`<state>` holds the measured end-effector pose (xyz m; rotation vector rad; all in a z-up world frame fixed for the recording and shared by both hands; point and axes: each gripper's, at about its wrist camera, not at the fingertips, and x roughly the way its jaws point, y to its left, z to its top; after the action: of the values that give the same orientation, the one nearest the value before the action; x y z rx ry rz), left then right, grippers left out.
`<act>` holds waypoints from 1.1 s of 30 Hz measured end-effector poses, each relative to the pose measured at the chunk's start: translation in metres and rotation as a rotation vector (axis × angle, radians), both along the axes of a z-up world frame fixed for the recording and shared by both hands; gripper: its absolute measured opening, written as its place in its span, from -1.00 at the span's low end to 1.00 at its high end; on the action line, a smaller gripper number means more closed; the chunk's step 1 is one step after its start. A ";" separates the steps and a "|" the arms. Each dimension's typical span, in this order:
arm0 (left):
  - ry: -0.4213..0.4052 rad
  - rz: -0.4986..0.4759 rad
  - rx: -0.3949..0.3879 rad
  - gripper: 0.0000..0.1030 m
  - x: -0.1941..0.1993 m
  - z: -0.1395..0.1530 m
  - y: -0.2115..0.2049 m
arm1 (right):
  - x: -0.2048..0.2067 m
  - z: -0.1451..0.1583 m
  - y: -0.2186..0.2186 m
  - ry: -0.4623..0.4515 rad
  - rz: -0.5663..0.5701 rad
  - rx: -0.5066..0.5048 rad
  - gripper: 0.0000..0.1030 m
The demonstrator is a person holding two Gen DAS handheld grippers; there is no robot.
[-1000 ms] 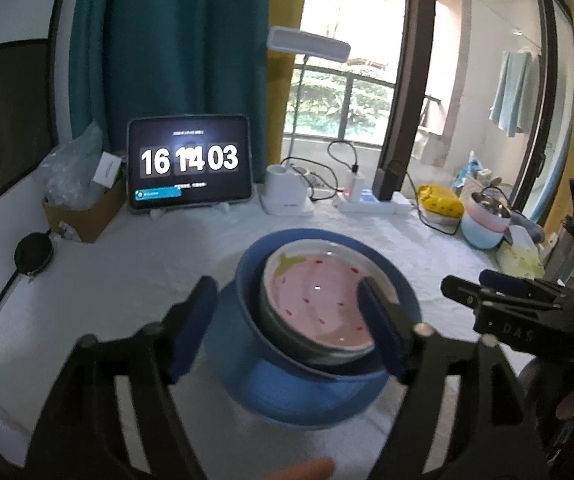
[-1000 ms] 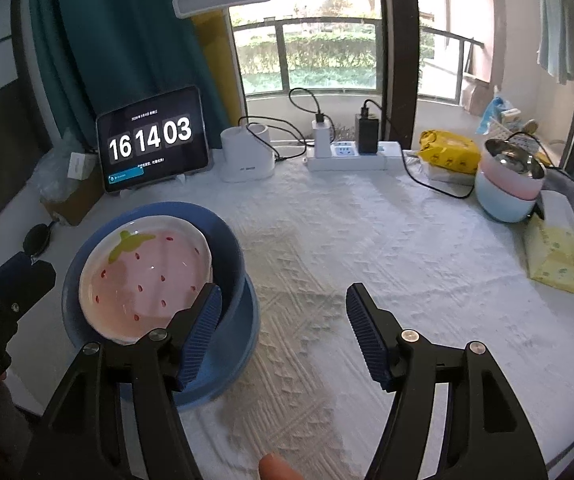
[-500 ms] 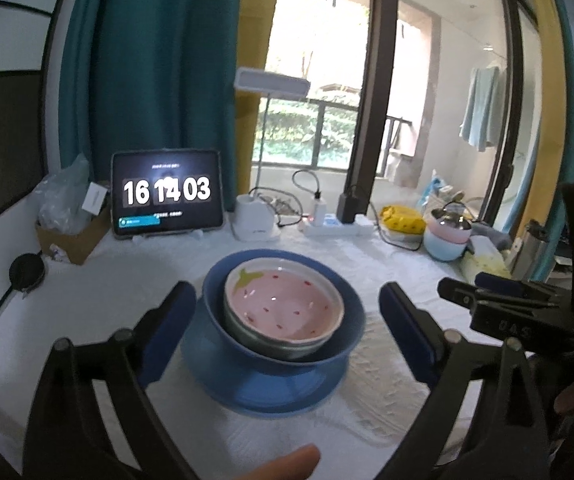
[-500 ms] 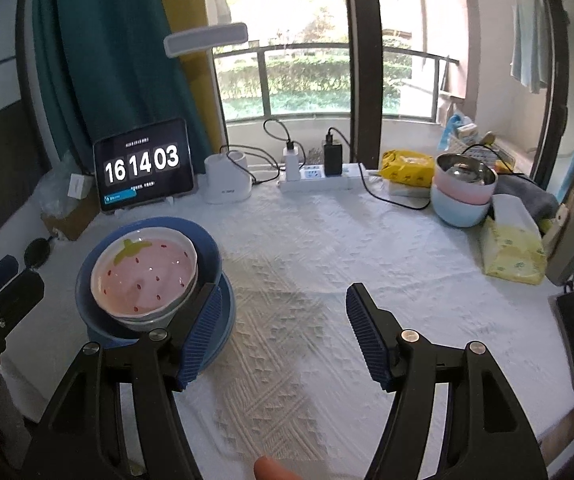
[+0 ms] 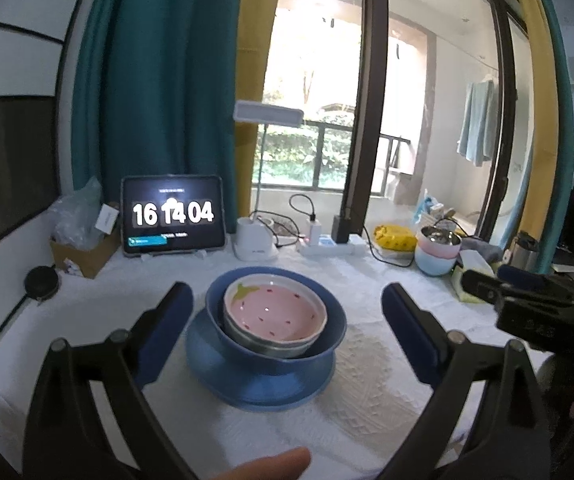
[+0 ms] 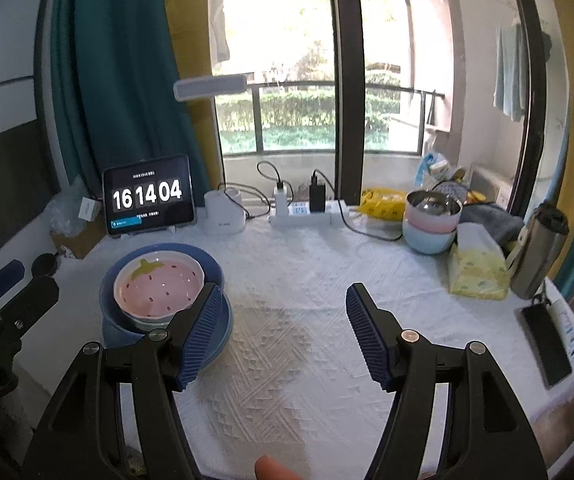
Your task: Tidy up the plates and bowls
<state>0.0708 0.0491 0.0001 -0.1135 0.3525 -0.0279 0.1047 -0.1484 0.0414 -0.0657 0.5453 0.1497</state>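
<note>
Stack on the bench, left of centre: pink bowl nested upright in blue bowl, on a blue plate. Your left claw is nearer; stack lies dead ahead, just beyond the tips. Its jaws have just been opening, now wide apart, nothing between. Right claw apart, empty; stack far-left of it. Round ware, no long axis; rims face up.
</note>
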 end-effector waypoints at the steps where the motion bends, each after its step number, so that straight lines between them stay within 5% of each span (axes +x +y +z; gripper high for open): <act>1: -0.004 0.004 0.009 0.87 -0.002 0.002 -0.001 | -0.004 0.003 -0.001 -0.013 0.000 -0.001 0.33; 33: -0.184 -0.009 0.023 0.87 -0.049 0.050 -0.003 | -0.060 0.056 -0.011 -0.187 -0.045 -0.011 0.33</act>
<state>0.0216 0.0462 0.0503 -0.0859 0.1697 -0.0431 0.0446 -0.1598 0.0973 -0.0776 0.3605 0.0958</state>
